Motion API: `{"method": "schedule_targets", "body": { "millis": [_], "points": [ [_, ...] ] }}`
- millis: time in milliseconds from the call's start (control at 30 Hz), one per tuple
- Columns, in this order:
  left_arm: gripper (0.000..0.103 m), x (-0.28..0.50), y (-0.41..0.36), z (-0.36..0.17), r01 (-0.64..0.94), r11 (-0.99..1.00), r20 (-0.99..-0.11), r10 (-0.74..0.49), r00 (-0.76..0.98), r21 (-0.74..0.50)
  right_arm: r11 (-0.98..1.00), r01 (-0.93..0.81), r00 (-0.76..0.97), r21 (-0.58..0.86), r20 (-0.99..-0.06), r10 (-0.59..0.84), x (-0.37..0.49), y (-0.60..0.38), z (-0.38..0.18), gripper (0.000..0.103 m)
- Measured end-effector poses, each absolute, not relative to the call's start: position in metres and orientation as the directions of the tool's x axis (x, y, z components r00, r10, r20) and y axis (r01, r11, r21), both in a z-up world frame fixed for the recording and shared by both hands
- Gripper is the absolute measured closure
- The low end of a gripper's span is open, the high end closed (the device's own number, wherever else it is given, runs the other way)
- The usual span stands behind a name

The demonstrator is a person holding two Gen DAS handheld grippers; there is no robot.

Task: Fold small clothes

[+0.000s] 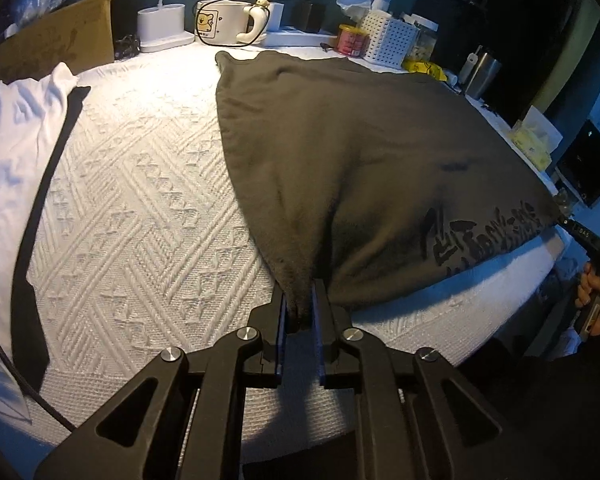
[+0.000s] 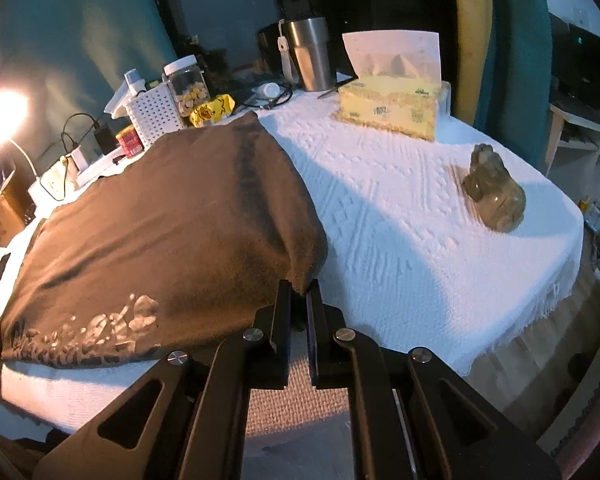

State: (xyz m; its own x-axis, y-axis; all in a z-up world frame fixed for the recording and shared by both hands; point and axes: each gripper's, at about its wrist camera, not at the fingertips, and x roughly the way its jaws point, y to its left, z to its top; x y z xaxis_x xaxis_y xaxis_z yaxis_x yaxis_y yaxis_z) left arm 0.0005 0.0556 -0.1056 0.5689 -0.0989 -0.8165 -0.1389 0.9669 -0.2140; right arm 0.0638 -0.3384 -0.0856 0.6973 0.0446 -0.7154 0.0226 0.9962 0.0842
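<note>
1. White textured woven cloth covers the table top, with a dim teal wall behind it and a bright lamp glare at the left edge of the right wrist view.
2. Spread across this cloth lies the dark olive-brown T-shirt with a printed graphic, its print near the front edge of the table.
3. The left gripper has its black fingers pinched narrow on a bunched near corner of the shirt, and the fabric rises from the table into the jaws.
4. The right gripper is clamped tight on the opposite near corner of the same shirt, which is lifted slightly there.
5. In the left wrist view, a hand grasping the other black tool shows at the far right edge, beside the printed end of the shirt.
6. A white garment with a black stripe lies at the left of the table, apart from the brown shirt.
7. Along the back stand a white mug with a cartoon print, a small red tin and a white perforated plastic basket.
8. To the right sit a yellow tissue box, a steel tumbler and a greenish stone frog figurine.
</note>
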Motion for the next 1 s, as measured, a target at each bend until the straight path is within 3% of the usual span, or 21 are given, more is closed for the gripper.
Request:
{"method": "schedule_targets", "body": {
  "millis": [267,600,700,1000],
  "points": [
    [0.089,0.003,0.053,-0.106,-0.129,0.971,-0.822,-0.098,0.560,-0.203,0.997,0.020,0.700,0.073,-0.714,0.038,0.063,-0.337,-0.091,0.095],
    [0.090,0.003,0.040,-0.108,-0.106,0.990,-0.806,-0.016,0.592,-0.097,0.998,0.007,0.713,0.063,-0.700,0.039,0.061,-0.337,-0.092,0.096],
    [0.095,-0.001,0.044,-0.108,-0.110,0.986,-0.805,-0.033,0.593,-0.122,0.998,0.008,0.711,0.064,-0.703,0.039,0.059,-0.338,-0.091,0.095],
    [0.095,-0.007,0.049,-0.106,-0.099,0.986,-0.816,-0.054,0.576,-0.135,0.999,0.019,0.697,0.043,-0.717,0.017,0.048,-0.335,-0.090,0.095]
  ]
}}
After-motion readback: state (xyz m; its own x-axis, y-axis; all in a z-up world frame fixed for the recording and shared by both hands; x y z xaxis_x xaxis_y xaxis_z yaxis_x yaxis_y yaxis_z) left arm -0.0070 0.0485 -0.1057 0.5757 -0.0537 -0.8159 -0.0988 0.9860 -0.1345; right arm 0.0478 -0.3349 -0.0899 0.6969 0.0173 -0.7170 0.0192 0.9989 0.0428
